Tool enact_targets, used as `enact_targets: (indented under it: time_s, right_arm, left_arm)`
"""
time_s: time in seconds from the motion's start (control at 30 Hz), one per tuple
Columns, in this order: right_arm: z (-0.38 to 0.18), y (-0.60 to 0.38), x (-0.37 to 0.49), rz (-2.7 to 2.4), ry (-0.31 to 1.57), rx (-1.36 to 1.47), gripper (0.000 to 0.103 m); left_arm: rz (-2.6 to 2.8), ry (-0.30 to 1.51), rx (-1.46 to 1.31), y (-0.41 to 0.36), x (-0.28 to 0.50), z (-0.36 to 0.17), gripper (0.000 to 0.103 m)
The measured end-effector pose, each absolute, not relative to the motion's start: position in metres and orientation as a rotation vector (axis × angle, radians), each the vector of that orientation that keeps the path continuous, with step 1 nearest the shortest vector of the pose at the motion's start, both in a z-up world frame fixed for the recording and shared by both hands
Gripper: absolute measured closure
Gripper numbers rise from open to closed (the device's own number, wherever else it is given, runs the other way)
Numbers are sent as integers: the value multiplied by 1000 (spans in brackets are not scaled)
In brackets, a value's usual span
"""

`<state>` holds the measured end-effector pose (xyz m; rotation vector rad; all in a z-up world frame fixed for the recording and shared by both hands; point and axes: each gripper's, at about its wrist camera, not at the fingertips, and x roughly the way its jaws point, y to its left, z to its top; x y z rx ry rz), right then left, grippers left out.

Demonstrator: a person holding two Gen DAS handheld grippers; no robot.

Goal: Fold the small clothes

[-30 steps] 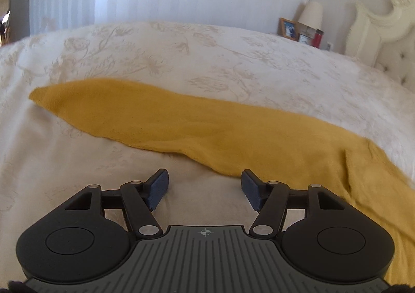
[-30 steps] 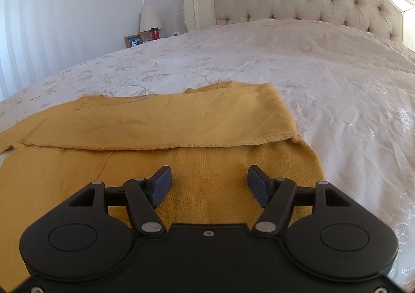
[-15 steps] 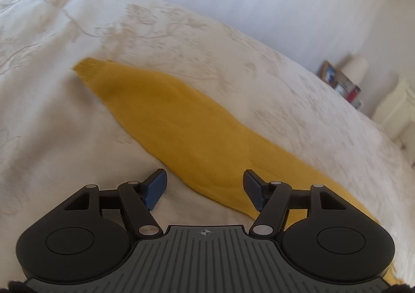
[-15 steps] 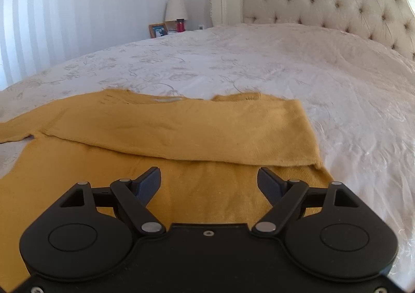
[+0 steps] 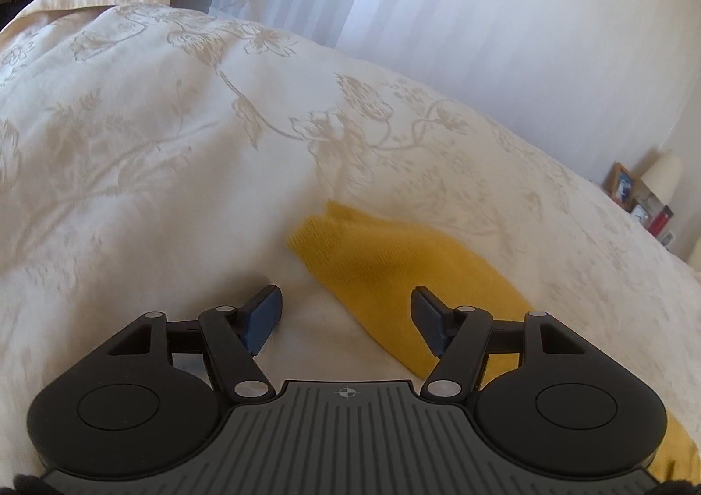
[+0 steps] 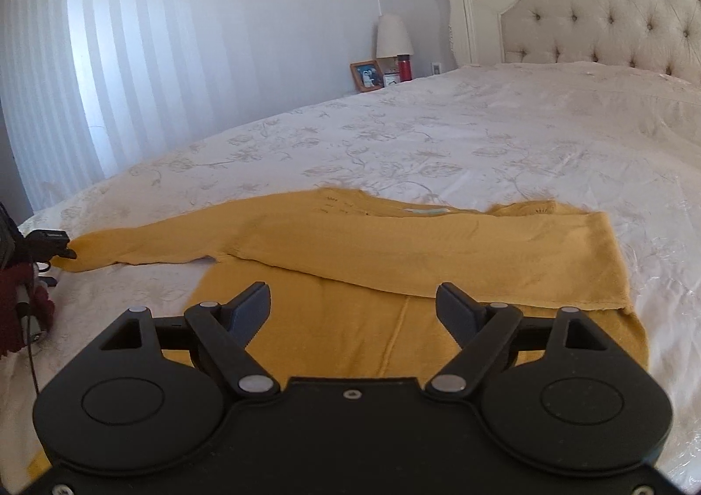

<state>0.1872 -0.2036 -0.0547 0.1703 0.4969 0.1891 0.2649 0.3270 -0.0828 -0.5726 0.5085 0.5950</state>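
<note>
The yellow sweater (image 6: 394, 276) lies flat on the bed (image 6: 525, 136), one sleeve already folded across its chest, the other sleeve (image 5: 394, 258) not yet folded and stretched out sideways. So the step in hand looks like the second sleeve fold.

Starting at the left, the left tongs (image 5: 346, 311) hover released over the bedspread, nothing between the jaws; the sleeve's cuff (image 5: 324, 228) sits just ahead of them and a little to their right, its cloth running back under the right jaw. Next they would need to come forward over the cuff, drop and clench on it.

Further right, the right tongs (image 6: 352, 304) have just been opening and stand released above the sweater's body, holding nothing. The folded sleeve lies just ahead of them.

The sweater's long axis, sleeve to sleeve, runs crosswise to the right tongs, with the neckline pointing away from them.
</note>
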Motion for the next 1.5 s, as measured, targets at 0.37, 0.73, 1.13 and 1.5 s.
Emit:
enact_targets:
  time_s: [0.37, 0.73, 1.13, 1.5]
  right_arm:
    - [-50, -210, 169, 212, 484, 193, 19]
    - [-50, -248, 142, 147, 492, 247, 19]
    - [-48, -252, 151, 142, 538, 268, 19]
    - [-50, -204, 223, 242, 618, 208, 19]
  left_arm:
    - [479, 513, -626, 341, 276, -69, 99]
    - [161, 478, -495, 193, 301, -5, 99]
    - [-203, 558, -175, 44, 272, -36, 56]
    - [-161, 671, -154, 66, 255, -95, 52]
